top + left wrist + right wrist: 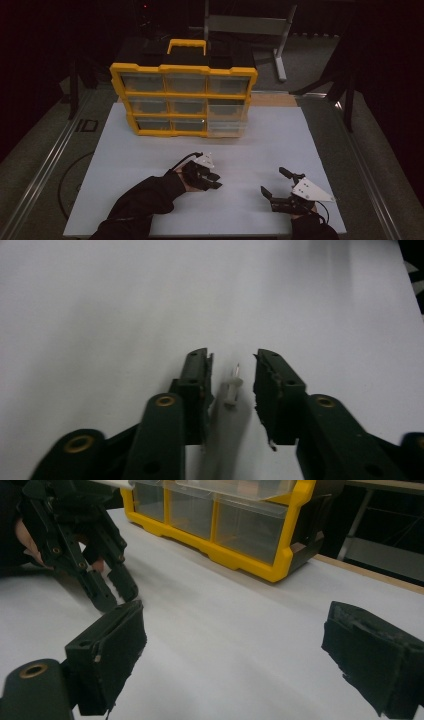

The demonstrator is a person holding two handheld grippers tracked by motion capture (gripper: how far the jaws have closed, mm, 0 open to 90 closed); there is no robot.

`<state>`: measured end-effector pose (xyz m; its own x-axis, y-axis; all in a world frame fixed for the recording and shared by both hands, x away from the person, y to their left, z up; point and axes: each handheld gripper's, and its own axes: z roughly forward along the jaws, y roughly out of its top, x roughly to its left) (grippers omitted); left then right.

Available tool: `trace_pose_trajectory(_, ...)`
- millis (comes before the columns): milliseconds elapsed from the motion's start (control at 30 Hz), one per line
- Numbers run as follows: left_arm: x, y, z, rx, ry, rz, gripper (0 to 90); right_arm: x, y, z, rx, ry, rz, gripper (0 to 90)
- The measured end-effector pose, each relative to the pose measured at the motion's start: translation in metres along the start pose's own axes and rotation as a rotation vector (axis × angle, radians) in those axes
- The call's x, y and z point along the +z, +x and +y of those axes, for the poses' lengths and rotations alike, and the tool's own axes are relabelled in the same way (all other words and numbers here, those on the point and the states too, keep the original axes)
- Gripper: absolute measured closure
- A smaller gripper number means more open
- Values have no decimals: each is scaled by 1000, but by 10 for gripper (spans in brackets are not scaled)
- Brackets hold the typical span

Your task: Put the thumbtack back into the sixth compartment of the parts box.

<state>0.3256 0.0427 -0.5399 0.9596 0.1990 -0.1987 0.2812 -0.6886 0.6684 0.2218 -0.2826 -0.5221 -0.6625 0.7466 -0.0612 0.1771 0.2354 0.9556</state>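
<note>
The right gripper (232, 655) has its two black padded fingers (107, 652) rising from the bottom edge, one at lower left and one at lower right. They stand wide apart, with bare white bench (225, 645) between them and nothing in the gap. The pad edges are rough and frayed. At upper left, the left gripper (116, 592) points down toward the bench, its fingertips close together and just above the surface; whether anything lies between them cannot be told. A hand (25, 542) grips it from the left. Along the top stands a yellow organizer (280, 562) with clear drawers (247, 530), resting on the bench, well apart from both grippers.
</note>
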Motion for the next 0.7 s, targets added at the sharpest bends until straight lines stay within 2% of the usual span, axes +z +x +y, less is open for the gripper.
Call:
trace_pose_trajectory(33, 0, 0, 0, 0, 0, 0, 698, 0, 0, 0, -1, 0, -1, 99)
trace_pose_trajectory(100, 0, 0, 0, 8, 10, -1, 778, 0, 0, 0, -1, 0, 0, 99)
trace_pose_trajectory(233, 1, -2, 0, 18, 19, 0, 848, 0, 0, 0, -1, 0, -1, 99)
trace_pose_trajectory(400, 1, -1, -1, 6, 14, -7, 856, -1, 0, 0, -2, 0, -2, 99)
trace_pose_trajectory(533, 1, -3, 2, 18, 24, -1, 860, -1, 0, 0, 1, 0, -1, 99)
trace_pose_trajectory(700, -5, -2, 6, 7, 4, 0, 860, -1, -1, 0, 1, -2, -9, 99)
